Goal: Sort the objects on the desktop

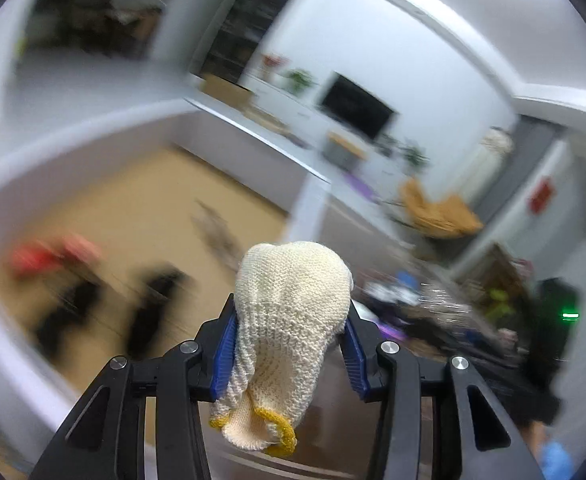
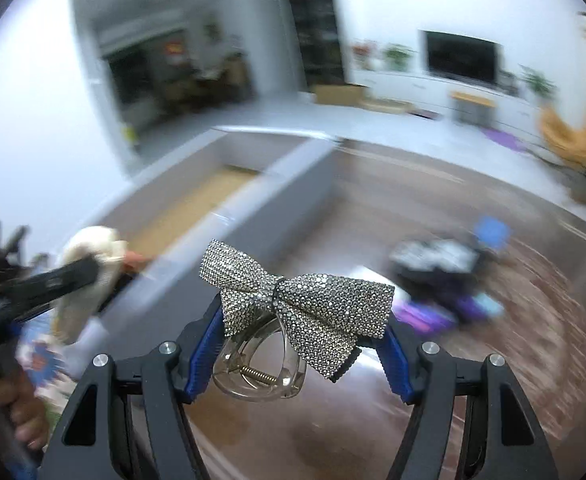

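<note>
My left gripper (image 1: pixel 291 320) is shut on a cream knitted glove (image 1: pixel 293 312) with a yellow cuff, which bulges up between the blue pads and hangs below them. It is held in the air over a grey-walled box (image 1: pixel 73 148) with a tan floor. My right gripper (image 2: pixel 299 320) is shut on a rhinestone bow hair clip (image 2: pixel 301 300) with a clear claw and a spring under it. In the right wrist view the left gripper (image 2: pixel 53 280) with the glove (image 2: pixel 89 276) shows at the left, close to the box wall (image 2: pixel 253 216).
Blurred red and black items (image 1: pixel 77 280) lie inside the box. A pile of loose objects (image 2: pixel 445 276), some purple and blue, lies on the brown wooden table (image 2: pixel 373 420) to the right. A hand (image 2: pixel 9 412) grips the left tool. The room behind is blurred.
</note>
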The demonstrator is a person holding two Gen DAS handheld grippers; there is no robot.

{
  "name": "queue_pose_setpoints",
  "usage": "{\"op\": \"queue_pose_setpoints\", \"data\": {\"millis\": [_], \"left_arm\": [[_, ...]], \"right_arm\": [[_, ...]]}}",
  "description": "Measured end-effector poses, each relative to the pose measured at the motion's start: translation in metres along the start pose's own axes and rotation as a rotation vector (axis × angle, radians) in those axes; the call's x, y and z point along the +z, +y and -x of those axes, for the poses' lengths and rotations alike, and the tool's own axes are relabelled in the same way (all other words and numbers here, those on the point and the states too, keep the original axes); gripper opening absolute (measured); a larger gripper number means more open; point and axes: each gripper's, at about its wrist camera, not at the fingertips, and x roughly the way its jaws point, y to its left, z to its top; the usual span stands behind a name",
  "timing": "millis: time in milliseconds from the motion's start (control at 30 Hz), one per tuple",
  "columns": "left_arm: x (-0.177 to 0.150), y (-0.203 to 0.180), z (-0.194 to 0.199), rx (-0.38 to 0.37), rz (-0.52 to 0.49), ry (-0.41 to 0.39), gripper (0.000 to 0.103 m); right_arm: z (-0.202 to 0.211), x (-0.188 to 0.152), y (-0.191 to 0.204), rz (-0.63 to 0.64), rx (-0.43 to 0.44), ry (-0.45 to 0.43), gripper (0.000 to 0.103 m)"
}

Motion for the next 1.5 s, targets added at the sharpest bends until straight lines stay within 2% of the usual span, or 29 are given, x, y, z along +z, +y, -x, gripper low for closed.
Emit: {"op": "queue_pose_setpoints", "data": {"millis": [100, 200, 300, 367, 400, 433, 500, 533, 600, 667, 833, 900, 1000, 1100, 1167, 1233, 1300, 1400, 1500], "left_arm": [[0.027, 0.04, -0.004, 0.151, -0.004, 0.012, 0.046], [0.037, 0.07, -0.022, 0.257, -0.021, 0.073, 0.046], [0.037, 0.091, -0.039, 0.303, 0.016, 0.115, 0.047], [0.036, 0.102, -0.053, 0.322, 0.06, 0.161, 0.061], [0.034, 0.105, -0.059, 0.329, 0.072, 0.179, 0.063], [0.033, 0.101, -0.063, 0.347, 0.039, 0.176, 0.065], [0.03, 0.095, -0.068, 0.354, 0.001, 0.182, 0.075], [0.027, 0.089, -0.07, 0.36, -0.027, 0.181, 0.079], [0.024, 0.084, -0.068, 0.385, -0.044, 0.151, 0.082], [0.022, 0.085, -0.064, 0.384, -0.034, 0.119, 0.09], [0.012, 0.087, -0.047, 0.341, 0.026, 0.078, 0.091], [0.004, 0.072, -0.028, 0.323, -0.002, 0.023, 0.091], [-0.008, 0.038, -0.003, 0.25, -0.064, -0.044, 0.091], [-0.027, -0.01, 0.007, 0.129, -0.141, -0.052, 0.091], [-0.042, -0.047, 0.002, 0.044, -0.206, -0.016, 0.093], [-0.059, -0.082, -0.013, -0.024, -0.276, 0.046, 0.093], [-0.083, -0.111, -0.037, -0.056, -0.344, 0.121, 0.093], [-0.114, -0.135, -0.08, -0.007, -0.428, 0.236, 0.093], [-0.137, -0.141, -0.134, 0.053, -0.419, 0.355, 0.093]], "right_arm": [[-0.038, 0.036, 0.055, 0.022, 0.126, 0.0, 0.069], [-0.08, 0.052, 0.091, 0.044, 0.164, 0.045, 0.069], [-0.128, 0.053, 0.115, 0.048, 0.155, 0.12, 0.07], [-0.156, 0.05, 0.122, 0.04, 0.143, 0.194, 0.071], [-0.168, 0.048, 0.124, 0.038, 0.133, 0.237, 0.074], [-0.176, 0.046, 0.124, 0.042, 0.117, 0.266, 0.074], [-0.169, 0.048, 0.125, 0.077, 0.091, 0.221, 0.092], [-0.162, 0.049, 0.122, 0.067, 0.101, 0.203, 0.093], [-0.15, 0.05, 0.112, 0.036, 0.126, 0.171, 0.094], [-0.131, 0.048, 0.095, 0.016, 0.119, 0.126, 0.094], [-0.085, 0.02, 0.034, -0.005, 0.044, 0.064, 0.095], [-0.067, -0.009, 0.0, 0.008, -0.023, 0.046, 0.097], [-0.037, -0.064, -0.059, 0.023, -0.185, 0.054, 0.099], [-0.02, -0.114, -0.119, 0.003, -0.332, 0.145, 0.099], [-0.009, -0.136, -0.153, -0.038, -0.404, 0.198, 0.099], [0.009, -0.147, -0.177, -0.095, -0.42, 0.186, 0.1], [0.019, -0.151, -0.19, -0.117, -0.453, 0.183, 0.1], [0.025, -0.156, -0.197, -0.131, -0.463, 0.168, 0.103], [0.024, -0.157, -0.2, -0.194, -0.431, 0.17, 0.103]]}}
